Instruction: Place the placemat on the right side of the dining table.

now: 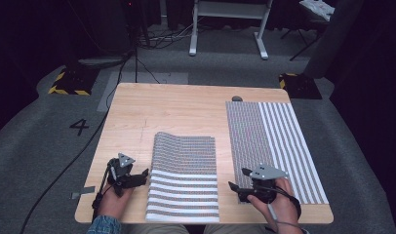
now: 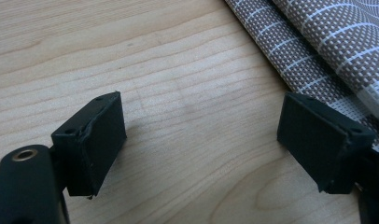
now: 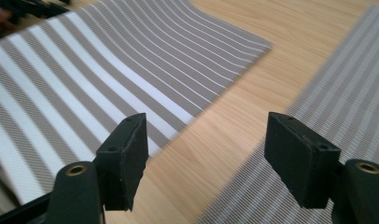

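Observation:
A folded striped woven mat point(image 1: 185, 175) lies at the front middle of the wooden table point(image 1: 176, 109). Its far part is lifted in a slight curl. A second striped mat point(image 1: 271, 146) lies flat along the table's right side. My left gripper point(image 1: 137, 178) rests by the folded mat's left edge, open, with bare wood between its jaws point(image 2: 201, 140); the mat's edge point(image 2: 318, 51) runs just past the right jaw. My right gripper point(image 1: 237, 187) stands open over the wood strip between both mats point(image 3: 206, 154), holding nothing.
A small dark round object point(image 1: 237, 98) sits at the table's far edge beside the flat mat. A black cable point(image 1: 64, 170) trails off the left over the grey carpet. Table legs and black-yellow floor blocks point(image 1: 69, 83) stand beyond.

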A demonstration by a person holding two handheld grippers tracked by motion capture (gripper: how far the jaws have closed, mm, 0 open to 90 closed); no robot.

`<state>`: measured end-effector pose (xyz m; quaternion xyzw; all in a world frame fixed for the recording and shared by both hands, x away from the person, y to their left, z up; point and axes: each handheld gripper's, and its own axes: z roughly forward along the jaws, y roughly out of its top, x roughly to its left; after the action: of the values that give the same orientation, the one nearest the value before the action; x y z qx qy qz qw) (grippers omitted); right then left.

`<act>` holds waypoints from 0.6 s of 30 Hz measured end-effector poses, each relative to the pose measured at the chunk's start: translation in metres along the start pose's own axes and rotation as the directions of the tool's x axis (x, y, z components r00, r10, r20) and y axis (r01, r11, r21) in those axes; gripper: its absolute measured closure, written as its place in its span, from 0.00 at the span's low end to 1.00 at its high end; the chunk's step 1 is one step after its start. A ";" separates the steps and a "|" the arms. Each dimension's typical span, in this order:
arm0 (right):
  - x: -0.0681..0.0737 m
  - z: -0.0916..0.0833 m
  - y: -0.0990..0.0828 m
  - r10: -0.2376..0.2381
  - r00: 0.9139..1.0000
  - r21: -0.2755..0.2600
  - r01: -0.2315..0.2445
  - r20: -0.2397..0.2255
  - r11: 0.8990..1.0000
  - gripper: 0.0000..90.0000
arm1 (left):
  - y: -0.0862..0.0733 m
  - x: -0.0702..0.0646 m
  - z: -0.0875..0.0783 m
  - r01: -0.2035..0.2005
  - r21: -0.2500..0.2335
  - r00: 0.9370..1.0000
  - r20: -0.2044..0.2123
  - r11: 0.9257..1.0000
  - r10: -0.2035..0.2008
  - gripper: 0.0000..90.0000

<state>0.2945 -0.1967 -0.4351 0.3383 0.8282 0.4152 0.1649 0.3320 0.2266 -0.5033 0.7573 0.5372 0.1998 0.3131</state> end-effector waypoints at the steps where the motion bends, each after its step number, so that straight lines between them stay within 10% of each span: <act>1: 0.006 0.002 0.004 -0.006 1.000 -0.005 0.005 -0.016 1.000 0.35 | 0.000 0.000 0.000 0.000 0.000 1.000 0.000 1.000 0.000 0.17; 10: 0.046 0.019 0.030 -0.058 0.993 0.012 0.059 -0.105 0.998 0.32 | 0.002 0.001 0.002 -0.006 0.001 1.000 0.011 1.000 0.006 0.17; 18: 0.067 0.041 0.033 -0.063 0.985 0.162 0.089 -0.160 0.983 0.32 | 0.003 0.001 0.003 -0.009 0.000 1.000 0.012 1.000 0.009 0.17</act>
<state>0.2833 -0.1120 -0.4325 0.2859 0.8829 0.3621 0.0873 0.3363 0.2262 -0.5032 0.7608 0.5320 0.1967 0.3153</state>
